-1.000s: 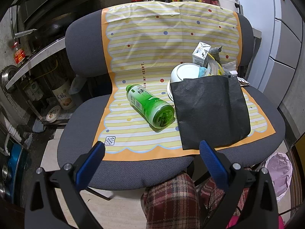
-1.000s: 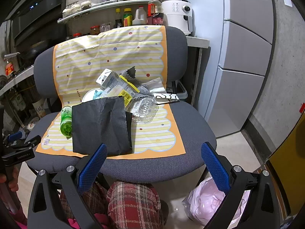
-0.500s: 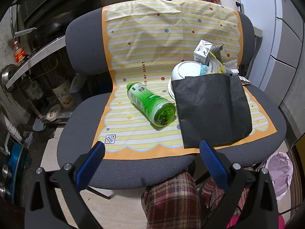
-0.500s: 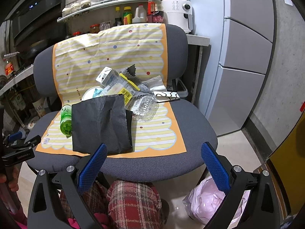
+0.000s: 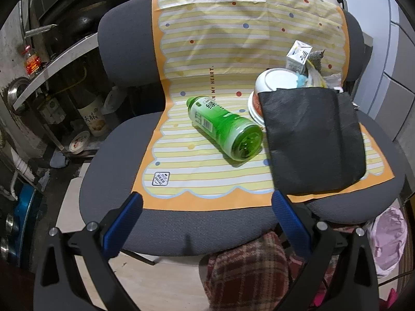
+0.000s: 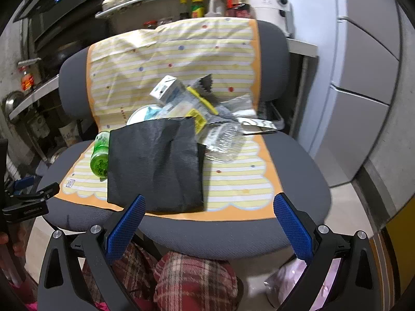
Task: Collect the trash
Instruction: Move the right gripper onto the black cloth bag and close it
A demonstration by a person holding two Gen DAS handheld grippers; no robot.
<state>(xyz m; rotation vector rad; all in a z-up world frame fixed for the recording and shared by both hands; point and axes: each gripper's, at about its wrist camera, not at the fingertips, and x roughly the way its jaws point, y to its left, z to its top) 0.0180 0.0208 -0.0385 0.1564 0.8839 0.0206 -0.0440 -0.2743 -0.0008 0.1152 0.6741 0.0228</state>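
A green plastic bottle [image 5: 224, 127] lies on its side on the striped yellow mat [image 5: 197, 171] covering a grey chair [image 5: 181, 230]. Right of it lies a flat black bag [image 5: 311, 140], with a white bowl [image 5: 275, 83], a small carton [image 5: 298, 54] and wrappers behind. In the right wrist view the black bag [image 6: 155, 163] lies beside clear plastic packaging [image 6: 223, 140], the bottle [image 6: 99, 153] and the carton [image 6: 166, 89]. My left gripper [image 5: 207, 202] is open and empty above the seat's front edge. My right gripper [image 6: 208, 206] is open and empty, just short of the bag's near edge.
A pink trash bag [image 5: 389, 235] sits on the floor at the lower right of the chair. Shelves with bottles and pots [image 5: 52, 77] stand left. A white fridge [image 6: 363, 64] stands right. The person's plaid-clad legs [image 6: 192, 280] are below the seat.
Both grippers have moved forward toward the chair, so the bottle, bag and trash pile appear closer. Nothing on the seat has moved.
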